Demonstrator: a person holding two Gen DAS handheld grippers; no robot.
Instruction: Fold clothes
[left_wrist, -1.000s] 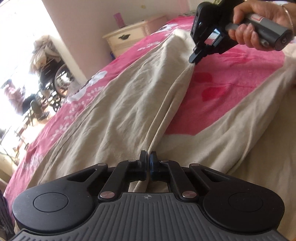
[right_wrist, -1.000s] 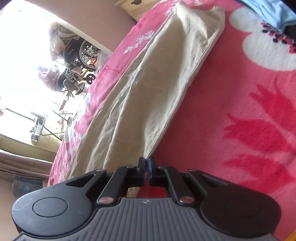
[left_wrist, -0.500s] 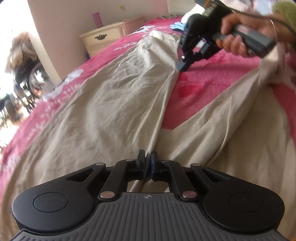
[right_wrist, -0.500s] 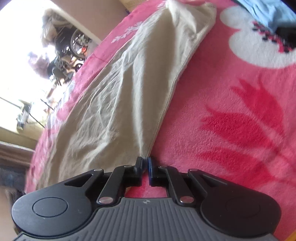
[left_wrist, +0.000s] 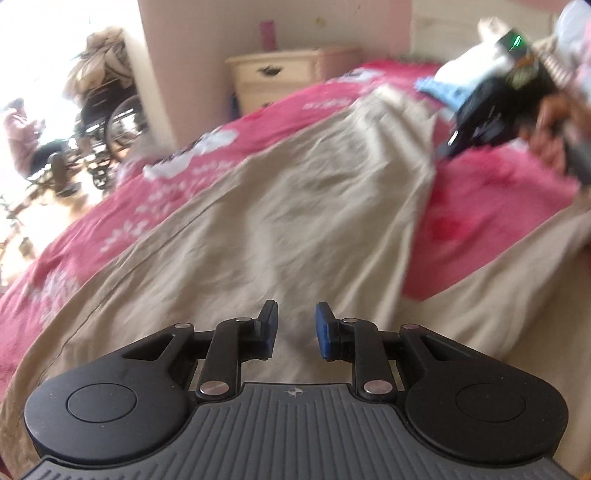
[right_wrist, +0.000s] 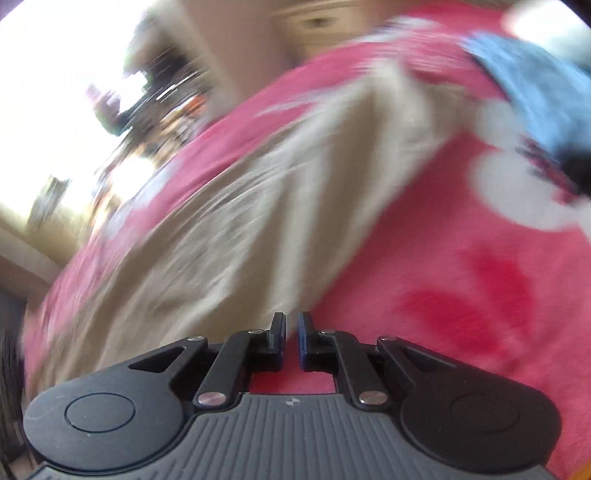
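We saw the beige trousers spread flat across the pink blanket on the bed, one leg running from near us toward the far end and the other branching off to the right, with a wedge of blanket showing between them. The left gripper hovered over the near part of the cloth; its jaws were opening, the blue pads stood clearly apart, and no fold of fabric was pinched between them. The right gripper, held in a hand at the far right of the left view, sat over the right edge of the trouser leg. Its fingers were parted by only a narrow slit, and we saw pink blanket through the slit, not cloth. A blue garment lay on the blanket at the far right. Of containers we found only a cream bedside cabinet against the far wall, its drawer closed, so its contents were hidden; a pink cup stood on top, too blurred for us to tell what was inside.
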